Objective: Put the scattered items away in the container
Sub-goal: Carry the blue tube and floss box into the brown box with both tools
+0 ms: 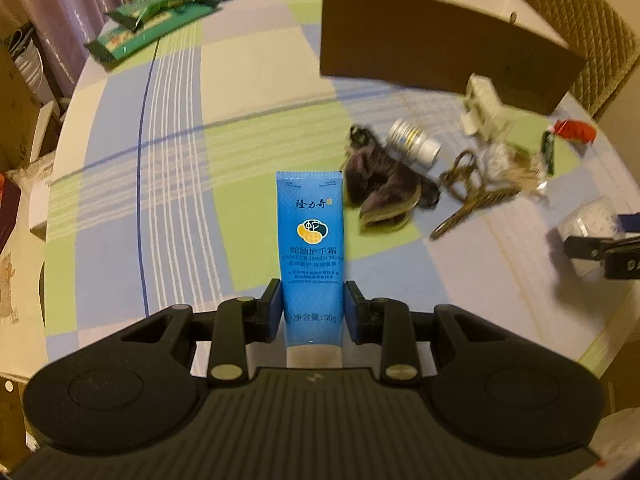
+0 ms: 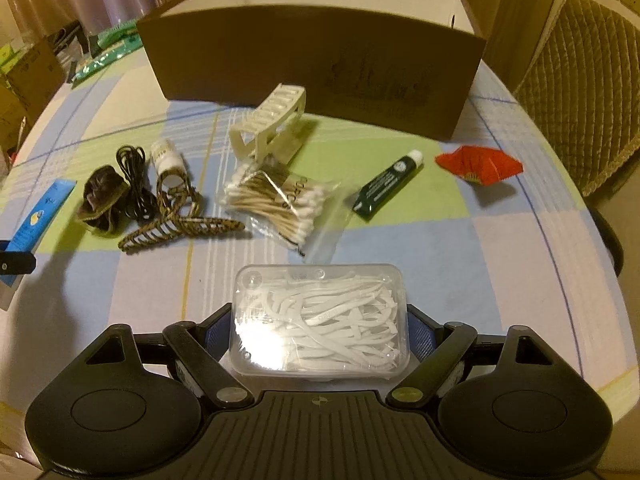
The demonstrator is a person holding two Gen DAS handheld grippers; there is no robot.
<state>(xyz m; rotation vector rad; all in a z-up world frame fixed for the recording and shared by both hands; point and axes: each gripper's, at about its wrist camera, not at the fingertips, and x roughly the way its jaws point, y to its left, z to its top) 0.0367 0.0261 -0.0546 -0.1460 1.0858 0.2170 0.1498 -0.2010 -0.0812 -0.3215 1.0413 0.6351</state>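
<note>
Both grippers loaded above the checked table [image 2: 460, 248]
Left gripper [image 1: 313, 306] jaws clamp a blue hand-cream tube [image 1: 311, 240]; right gripper [image 2: 320, 334] jaws grip a clear floss-pick box [image 2: 320, 320]; brown container [image 2: 312, 64] at twelve o'clock

— Warm, dim yellowish indoor light; strong fisheye bending curves the checked blue-green tablecloth [image 1: 168, 200] toward dark corners.

— Blur?

— The brown cardboard box [image 1: 432, 36] and nearby clutter smear in the left view. Glare whitens the clear plastic box of white floss picks [image 2: 320, 320]; soft shadows fall toward the camera.
</note>
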